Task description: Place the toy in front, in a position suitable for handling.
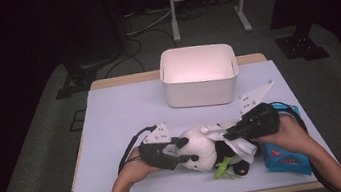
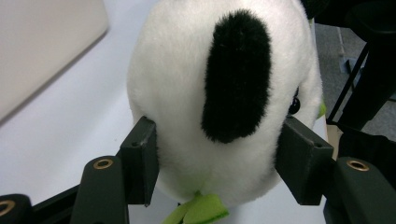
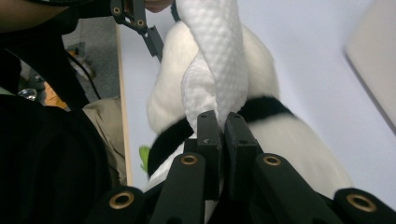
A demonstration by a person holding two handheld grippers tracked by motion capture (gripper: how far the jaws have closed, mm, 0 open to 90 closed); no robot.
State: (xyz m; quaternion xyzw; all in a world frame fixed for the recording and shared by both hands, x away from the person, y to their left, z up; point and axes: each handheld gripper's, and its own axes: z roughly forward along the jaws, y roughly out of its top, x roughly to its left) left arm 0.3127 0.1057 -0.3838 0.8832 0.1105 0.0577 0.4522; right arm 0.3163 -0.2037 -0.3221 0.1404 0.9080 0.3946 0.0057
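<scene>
Left gripper (image 2: 217,158) is on the panda plush toy (image 2: 219,93) — its two black jaws sit at about half their spread, one pad on each side of the round white head, and the fur bulges slightly around both pads, so it is clamped on the head. The black ear stands straight ahead of the jaws, a shiny black eye peeks just beyond the right-hand pad, and a green felt leaf (image 2: 198,210) pokes out below, between the jaws.

Over to the right gripper (image 3: 222,126): jaws pinched nearly together on a twisted white cloth (image 3: 217,60), which runs up and away from the fingertips and lies across the plush body. Beyond those tips, the toy's black band and white fur sit right under the cloth.

From the high view, the left gripper (image 1: 169,151) and the right gripper (image 1: 244,128) face each other across the panda (image 1: 199,150), head at the left gripper's end — cloth (image 1: 238,144) draped at the right gripper's end. A blue packet (image 1: 283,158) lies just under the right hand, on the pale table sheet (image 1: 119,108). The white bin (image 1: 199,75) stands well beyond both grippers, apart from the toy.
</scene>
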